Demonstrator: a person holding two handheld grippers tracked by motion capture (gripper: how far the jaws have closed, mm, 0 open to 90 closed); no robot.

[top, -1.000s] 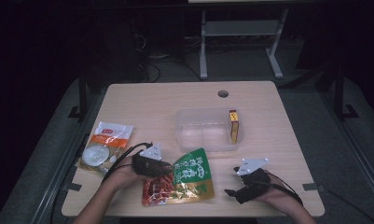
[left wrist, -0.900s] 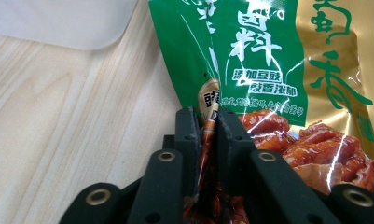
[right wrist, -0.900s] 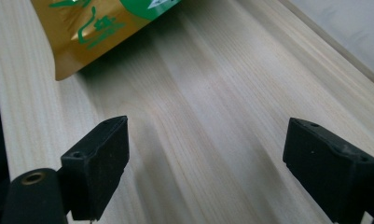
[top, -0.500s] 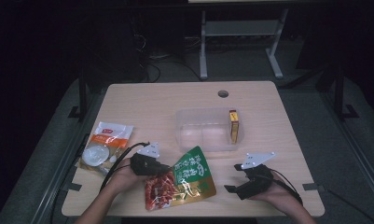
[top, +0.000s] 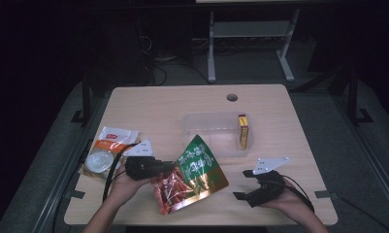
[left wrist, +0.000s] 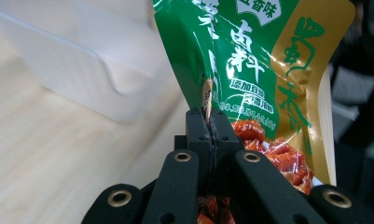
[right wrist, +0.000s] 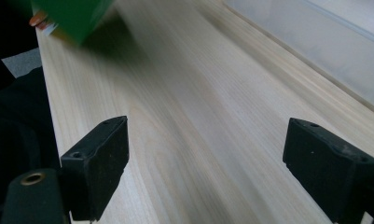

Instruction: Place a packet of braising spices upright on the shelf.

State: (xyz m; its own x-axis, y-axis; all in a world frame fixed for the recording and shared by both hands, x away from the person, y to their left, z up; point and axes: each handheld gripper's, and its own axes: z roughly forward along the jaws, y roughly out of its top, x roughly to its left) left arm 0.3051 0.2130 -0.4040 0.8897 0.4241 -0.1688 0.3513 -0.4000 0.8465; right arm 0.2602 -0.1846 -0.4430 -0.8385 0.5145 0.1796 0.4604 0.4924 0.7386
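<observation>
Up close in the left gripper view, the green and gold snack bag (left wrist: 250,65) carries white Chinese characters on its green panel and green ones down its gold strip, none of which I can read for certain, with red glossy food pictured on the lower part. The left gripper (left wrist: 207,122) has its jaws pressed together on a fold of that bag's edge. From the high view the bag (top: 192,174) is near the front of the wooden table (top: 168,104), between the two hands, tilted with its long axis running from the red end near the front edge up to the green end, which points toward the clear plastic tub (top: 216,131). A small yellow and red box (top: 243,131) stands inside the tub at its right end; its print is too small to read. Another packet (top: 109,145) with an orange label lies at the table's left side. The right gripper (right wrist: 203,163) hovers over bare wood with its jaws spread wide apart, holding nothing.
</observation>
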